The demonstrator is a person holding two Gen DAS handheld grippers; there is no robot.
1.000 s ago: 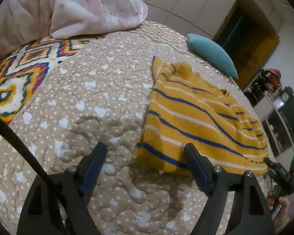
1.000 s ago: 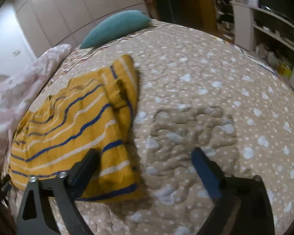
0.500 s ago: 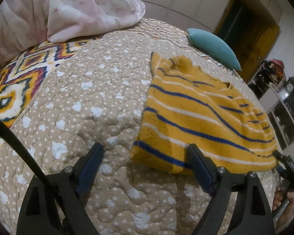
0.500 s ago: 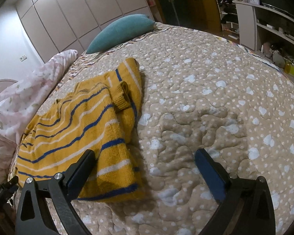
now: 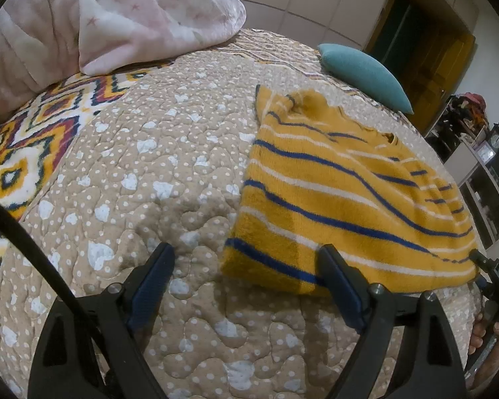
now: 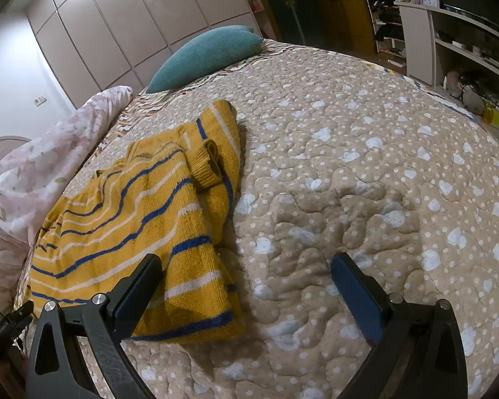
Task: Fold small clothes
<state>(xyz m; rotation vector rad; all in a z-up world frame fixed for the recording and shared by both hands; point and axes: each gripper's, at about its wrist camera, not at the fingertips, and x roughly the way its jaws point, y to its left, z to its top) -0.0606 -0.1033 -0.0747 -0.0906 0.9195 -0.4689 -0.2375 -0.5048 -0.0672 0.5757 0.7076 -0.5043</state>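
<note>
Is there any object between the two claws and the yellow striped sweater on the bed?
Nothing visible blocks either one. The left claw and right claw are both open, with only bare quilt before the yellow striped sweater. The teal pillow lies far behind it.

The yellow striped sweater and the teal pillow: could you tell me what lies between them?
Only bare quilt; the right wrist view shows nothing else between the yellow striped sweater and the teal pillow.
</note>
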